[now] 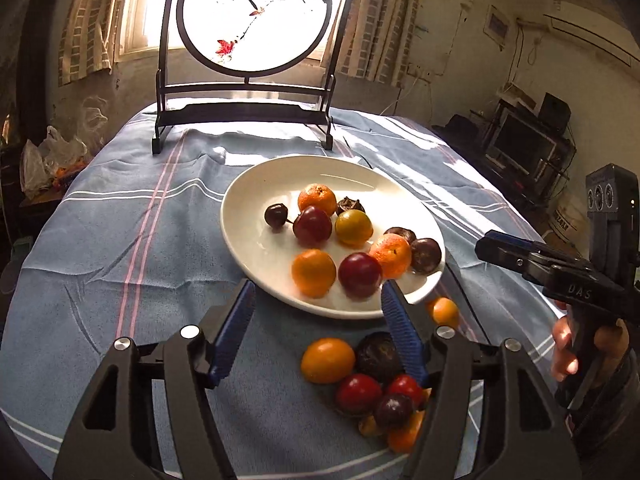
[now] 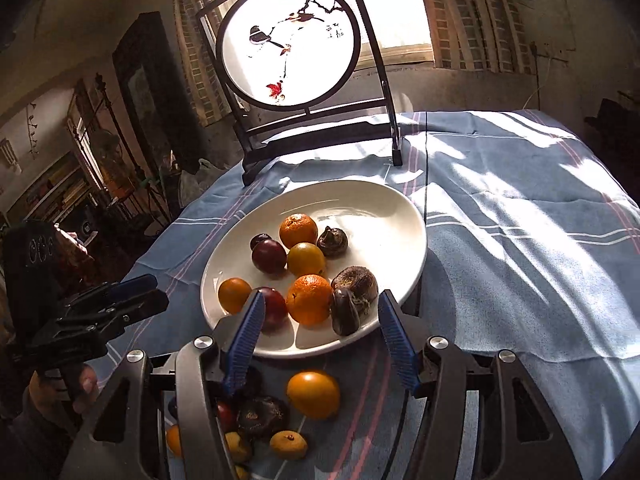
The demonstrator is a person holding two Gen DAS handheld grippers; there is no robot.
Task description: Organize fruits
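1. My left claw (image 1: pixel 318 298), ribbed blue pads, jaws apart, nothing gripped.
2. My right claw (image 2: pixel 320 310) likewise wide, empty.
3. Glossy white round plate (image 1: pixel 256 248), frame centre, holds smooth round fruits (image 1: pixel 314 226).
4. Loose fruit (image 1: pixel 327 360) on striped cloth (image 1: pixel 120 240), lower centre.

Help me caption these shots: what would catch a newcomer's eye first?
The backlit round screen with its painted bird, standing at the table's far edge before a bright window. Then the white plate mid-table, holding oranges and dark fruit, with loose fruit on the blue cloth nearer the cameras.
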